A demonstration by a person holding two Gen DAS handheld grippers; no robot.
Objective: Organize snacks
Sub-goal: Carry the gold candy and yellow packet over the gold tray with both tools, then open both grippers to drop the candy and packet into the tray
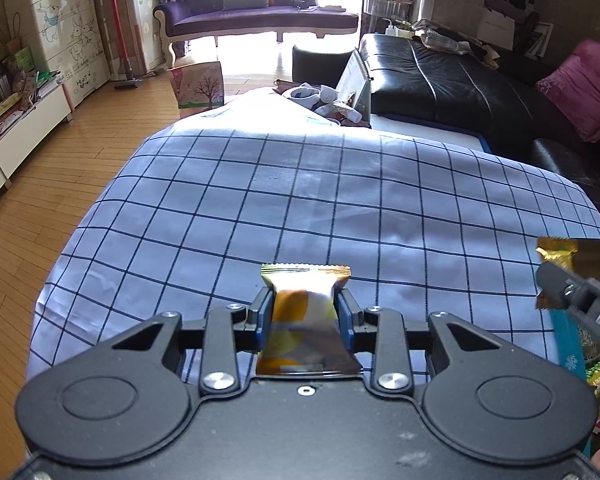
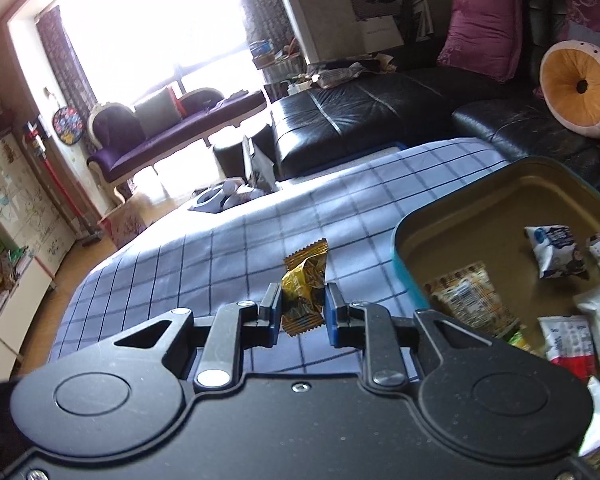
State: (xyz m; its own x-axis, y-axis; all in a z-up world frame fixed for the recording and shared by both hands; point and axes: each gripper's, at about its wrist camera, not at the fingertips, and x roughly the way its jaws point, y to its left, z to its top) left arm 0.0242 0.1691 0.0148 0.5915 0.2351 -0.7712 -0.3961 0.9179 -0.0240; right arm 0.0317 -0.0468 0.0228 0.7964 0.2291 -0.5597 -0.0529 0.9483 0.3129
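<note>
Left gripper [image 1: 304, 312] closed on a yellow-orange snack packet [image 1: 306, 312], pads pinching its sides, packet held above the checked tablecloth [image 1: 260, 184]. Right gripper [image 2: 303, 308] likewise closed on a crumpled gold wrapper [image 2: 305, 284], pinched at its lower half, top end sticking up free. Tin box [image 2: 412, 280], teal outside and gold inside, sits just right of the right gripper; several packets already lie in it. Both held snacks are outside the tin, left of its rim.

Risks, as I judge them: the gold wrapper is thin and crinkly, so a slack pinch could let it slide out over the cloth; releasing too early drops it short of the tin. In the left view the right gripper is near the tin side, so both going in together could clash.

Room: cloth left of the tin is open; the tin's near wall is a lip to clear.
</note>
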